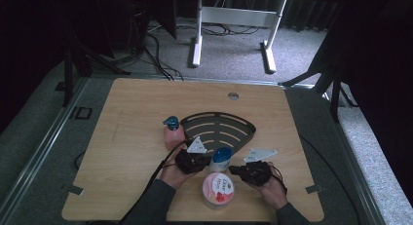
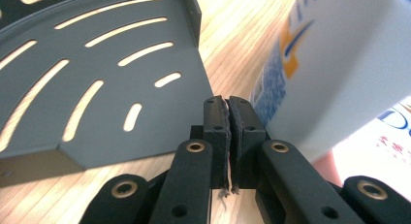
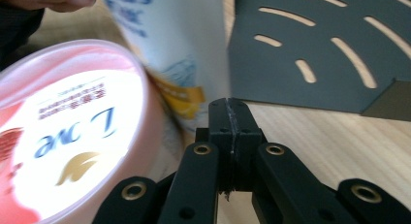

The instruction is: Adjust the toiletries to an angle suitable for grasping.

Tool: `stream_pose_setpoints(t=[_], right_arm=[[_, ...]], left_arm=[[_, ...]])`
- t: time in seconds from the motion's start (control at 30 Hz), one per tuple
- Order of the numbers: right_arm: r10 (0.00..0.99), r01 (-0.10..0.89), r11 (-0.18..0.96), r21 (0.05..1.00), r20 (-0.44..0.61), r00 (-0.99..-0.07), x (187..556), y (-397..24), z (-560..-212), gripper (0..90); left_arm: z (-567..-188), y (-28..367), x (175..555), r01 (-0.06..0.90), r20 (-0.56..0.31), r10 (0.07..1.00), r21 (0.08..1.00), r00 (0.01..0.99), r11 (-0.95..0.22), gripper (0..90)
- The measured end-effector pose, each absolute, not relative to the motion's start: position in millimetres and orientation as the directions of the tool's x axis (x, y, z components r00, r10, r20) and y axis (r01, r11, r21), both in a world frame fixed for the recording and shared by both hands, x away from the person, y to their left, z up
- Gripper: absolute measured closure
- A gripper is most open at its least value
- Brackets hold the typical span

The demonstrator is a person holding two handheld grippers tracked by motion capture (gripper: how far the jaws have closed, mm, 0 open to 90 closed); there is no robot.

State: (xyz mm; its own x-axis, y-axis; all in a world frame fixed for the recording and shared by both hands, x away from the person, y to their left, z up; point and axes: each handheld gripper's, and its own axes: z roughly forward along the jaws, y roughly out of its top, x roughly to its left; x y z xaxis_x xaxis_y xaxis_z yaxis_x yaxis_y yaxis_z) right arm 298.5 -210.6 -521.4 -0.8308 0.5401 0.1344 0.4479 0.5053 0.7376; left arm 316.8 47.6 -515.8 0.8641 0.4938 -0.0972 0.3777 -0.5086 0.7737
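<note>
My left gripper [image 1: 203,159] [image 2: 228,102] is shut with nothing between its pads. It sits at the near corner of a dark slotted fan-shaped rack [image 1: 219,130] [image 2: 97,83], just left of a white bottle with a blue cap [image 1: 221,159] [image 2: 334,64]. On the bottle's other side my right gripper [image 1: 236,170] [image 3: 231,105] is also shut and empty. A pink tub with a Dove lid [image 1: 217,188] [image 3: 63,136] stands close by on its left. The white bottle [image 3: 169,49] rises right ahead of it, and the rack [image 3: 320,44] lies ahead to the right.
A pink soap bottle with a teal pump [image 1: 173,132] stands at the rack's left end. The wooden table [image 1: 131,113] has a round cable hole [image 1: 233,95] near its far edge. Beyond the table are a white desk frame [image 1: 234,20] and floor cables.
</note>
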Motion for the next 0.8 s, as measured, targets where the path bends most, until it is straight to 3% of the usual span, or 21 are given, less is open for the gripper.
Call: stream_pose_setpoints(t=[0.5,0.8], right_arm=[[0.492,0.415,0.548,0.726,0.121,-0.862,294,-197,-521,90.0],[0.473,0.396,0.565,0.724,0.110,-0.874,299,-185,-521,90.0]], left_arm=[[-513,80,297,0.401,-0.101,0.531,0.776,0.841,-0.487,85.8],[-507,94,287,0.393,-0.110,0.523,0.791,0.846,-0.470,76.0]])
